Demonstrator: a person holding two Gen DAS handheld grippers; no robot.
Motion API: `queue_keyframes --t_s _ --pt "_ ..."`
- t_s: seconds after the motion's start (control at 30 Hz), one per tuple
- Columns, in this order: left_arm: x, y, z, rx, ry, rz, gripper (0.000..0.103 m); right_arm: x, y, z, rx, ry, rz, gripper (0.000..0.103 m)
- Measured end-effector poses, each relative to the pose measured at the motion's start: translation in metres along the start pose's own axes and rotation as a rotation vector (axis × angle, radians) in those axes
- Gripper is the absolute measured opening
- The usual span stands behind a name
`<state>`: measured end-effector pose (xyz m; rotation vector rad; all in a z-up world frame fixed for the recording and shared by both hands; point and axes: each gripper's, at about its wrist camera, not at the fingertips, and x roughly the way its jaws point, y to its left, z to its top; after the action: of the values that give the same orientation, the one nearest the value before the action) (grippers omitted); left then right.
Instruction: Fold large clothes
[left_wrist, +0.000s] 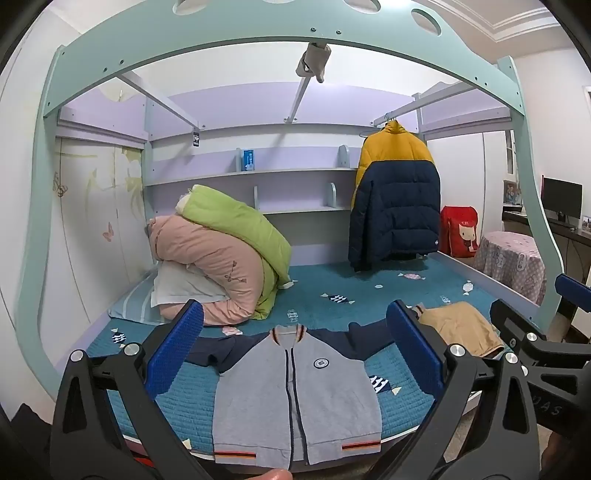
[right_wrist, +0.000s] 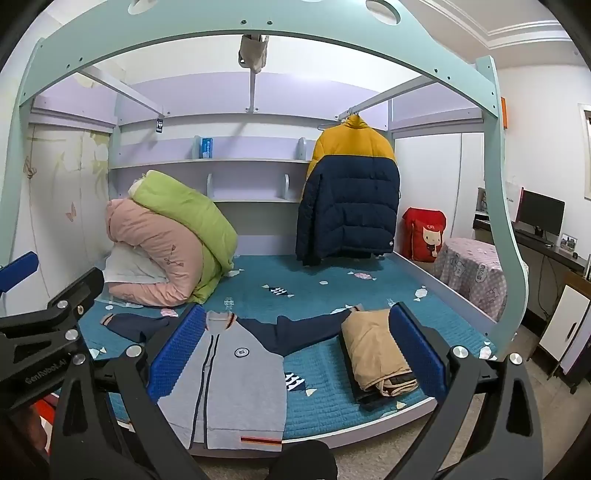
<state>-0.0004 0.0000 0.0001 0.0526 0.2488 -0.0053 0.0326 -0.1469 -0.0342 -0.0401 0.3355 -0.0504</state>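
A grey zip jacket with navy sleeves lies flat, face up, on the teal bed cover, hem at the near edge; it also shows in the right wrist view. Its sleeves spread left and right. My left gripper is open and empty, held above the jacket's chest. My right gripper is open and empty, above the jacket's right side. A folded tan garment on a dark one lies to the right; it also shows in the left wrist view. The right gripper's body shows at the left view's right edge.
Rolled pink and green quilts and a pillow sit at the bed's back left. A yellow and navy puffer coat hangs at the back right. The mint bed frame arches overhead. A covered round table and desk stand right of the bed.
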Motion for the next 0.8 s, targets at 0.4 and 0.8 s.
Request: queue_keyframes --t_s 0.4,0.8 --pt "0.001 0.004 -0.003 0.002 -0.001 0.005 0.098 -0.003 -0.006 -0.007 0.016 -0.005 0.021 0.096" --pt "0.002 0.005 -0.005 0.009 -0.002 0.013 0.098 -0.002 -0.008 -0.008 0.017 -0.001 0.025 0.096"
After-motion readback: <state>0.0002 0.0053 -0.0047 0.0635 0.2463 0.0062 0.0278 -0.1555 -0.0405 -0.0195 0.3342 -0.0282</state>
